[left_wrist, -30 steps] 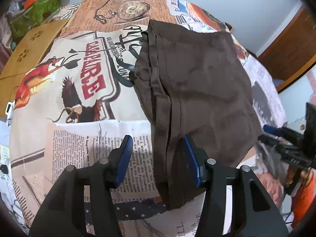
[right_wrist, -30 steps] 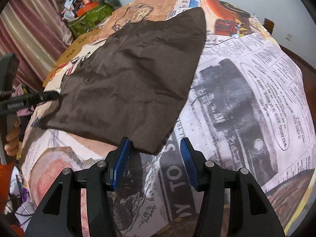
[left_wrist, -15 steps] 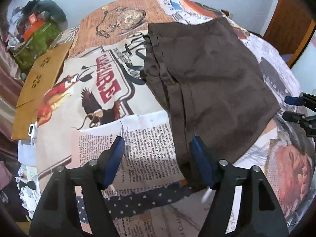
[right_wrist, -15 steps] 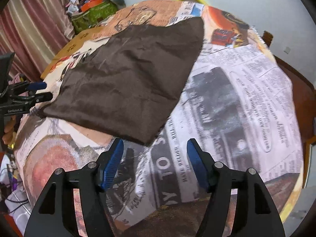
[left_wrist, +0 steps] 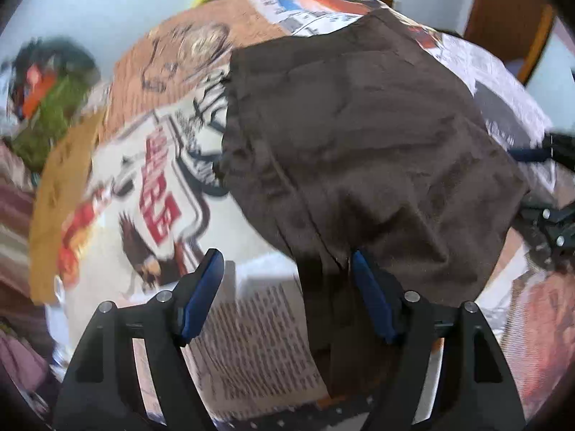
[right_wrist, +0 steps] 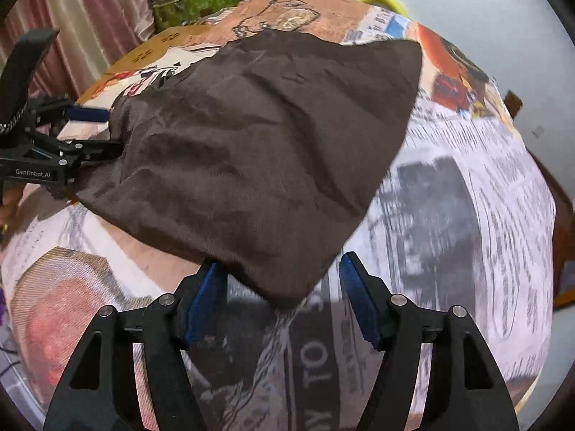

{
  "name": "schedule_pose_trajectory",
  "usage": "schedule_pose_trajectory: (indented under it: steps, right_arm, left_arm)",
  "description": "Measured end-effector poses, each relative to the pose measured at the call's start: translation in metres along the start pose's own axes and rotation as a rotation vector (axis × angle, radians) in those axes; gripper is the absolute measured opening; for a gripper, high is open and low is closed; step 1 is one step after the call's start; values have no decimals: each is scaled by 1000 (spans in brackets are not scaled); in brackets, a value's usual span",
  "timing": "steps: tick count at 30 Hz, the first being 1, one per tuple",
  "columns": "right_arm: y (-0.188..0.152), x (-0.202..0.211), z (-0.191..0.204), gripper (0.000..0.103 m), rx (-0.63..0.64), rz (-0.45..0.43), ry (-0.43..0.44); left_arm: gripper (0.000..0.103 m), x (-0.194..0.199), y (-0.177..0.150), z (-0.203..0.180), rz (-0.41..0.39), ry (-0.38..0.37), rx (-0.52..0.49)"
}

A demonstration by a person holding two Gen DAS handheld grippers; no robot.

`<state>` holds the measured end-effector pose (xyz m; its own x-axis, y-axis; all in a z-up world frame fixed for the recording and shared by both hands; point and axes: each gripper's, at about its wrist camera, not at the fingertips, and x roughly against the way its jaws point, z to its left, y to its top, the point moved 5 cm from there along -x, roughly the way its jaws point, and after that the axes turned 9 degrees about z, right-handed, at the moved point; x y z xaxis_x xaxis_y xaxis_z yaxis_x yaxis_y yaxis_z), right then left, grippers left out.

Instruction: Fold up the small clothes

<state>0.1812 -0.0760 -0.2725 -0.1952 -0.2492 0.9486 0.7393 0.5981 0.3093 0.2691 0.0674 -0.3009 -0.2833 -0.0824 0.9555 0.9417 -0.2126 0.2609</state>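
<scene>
On the table, spread over a newspaper-print tablecloth [right_wrist: 467,215], lies a dark brown garment [left_wrist: 359,136], folded, its layered edge toward the left gripper [left_wrist: 287,294]. That gripper's blue-padded fingers [left_wrist: 201,294] stand wide apart around the near left corner, gripping nothing. Across from it, the right gripper [right_wrist: 284,298] is spread just as wide, the cloth's near right corner lying between its fingers, unpinched. A green bag [right_wrist: 194,1] sits beyond the table by a striped curtain [right_wrist: 90,25].
</scene>
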Motion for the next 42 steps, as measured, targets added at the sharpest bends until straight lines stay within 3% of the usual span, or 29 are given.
schedule_pose_trajectory:
  steps: [5,9,11,14,16,19,21,32,36,38,42]
  right_arm:
    - [14,-3,4,65,100,-7,-44]
    - [18,-9,3,64,125,-4,-7]
    - [19,-13,-1,60,98,0,36]
    - [20,-15,-3,46,75,-13,46]
    - [21,-15,-3,32,60,-22,37]
    - [20,-13,-1,17,50,-30,38]
    - [19,-9,2,13,46,-33,56]
    - [7,37,18,10,47,-97,137]
    - [10,45,20,10,59,-113,131]
    - [11,44,20,10,58,-115,129]
    - [6,36,22,10,52,-98,135]
  left_arm:
    - [73,-1,13,-7,-54,5,-42]
    - [43,-13,19,-8,-15,-123,0]
    - [35,-15,20,-8,-8,-175,22]
    - [26,-16,18,-9,-4,-219,51]
    - [15,-15,17,-10,0,-246,67]
    - [8,-11,15,-11,4,-252,90]
    - [5,-4,13,-12,1,-249,97]
    - [3,52,-10,-1,-87,-312,139]
    - [4,50,-8,8,-71,-305,185]
    - [9,42,-10,13,-46,-306,220]
    - [40,23,-21,22,31,-290,272]
